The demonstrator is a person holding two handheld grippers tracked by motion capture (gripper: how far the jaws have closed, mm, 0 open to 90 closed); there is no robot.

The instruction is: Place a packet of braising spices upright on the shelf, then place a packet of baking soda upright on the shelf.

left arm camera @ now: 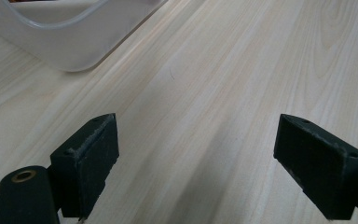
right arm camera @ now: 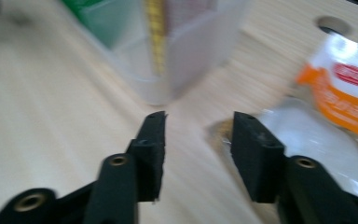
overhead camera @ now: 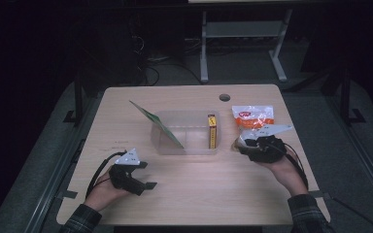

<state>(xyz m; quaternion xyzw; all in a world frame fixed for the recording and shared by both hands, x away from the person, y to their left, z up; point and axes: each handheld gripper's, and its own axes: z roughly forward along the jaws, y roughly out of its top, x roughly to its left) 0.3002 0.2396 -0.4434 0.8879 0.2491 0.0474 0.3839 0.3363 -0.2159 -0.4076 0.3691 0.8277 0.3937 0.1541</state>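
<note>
Orange-and-white crinkly plastic snack bag (overhead camera: 253,118) flat on pale wooden table (overhead camera: 194,194), far right, just right of clear plastic bin (overhead camera: 187,145). Right gripper (right arm camera: 198,140) at bag's near corner, jaws part-closed on bare table. Left gripper (left arm camera: 196,163) near left, jaws wide apart, empty.

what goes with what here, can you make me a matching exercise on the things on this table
Things:
1. clear plastic bin
2. orange and white snack bag
3. yellow narrow box
4. green flat packet

Places:
a. leans on the bin's left wall
b. stands inside the bin at its right end
c. middle of the wooden table
d. lies right of the bin, by the right gripper

Pairs: 1-c, 2-d, 3-b, 4-a
</note>
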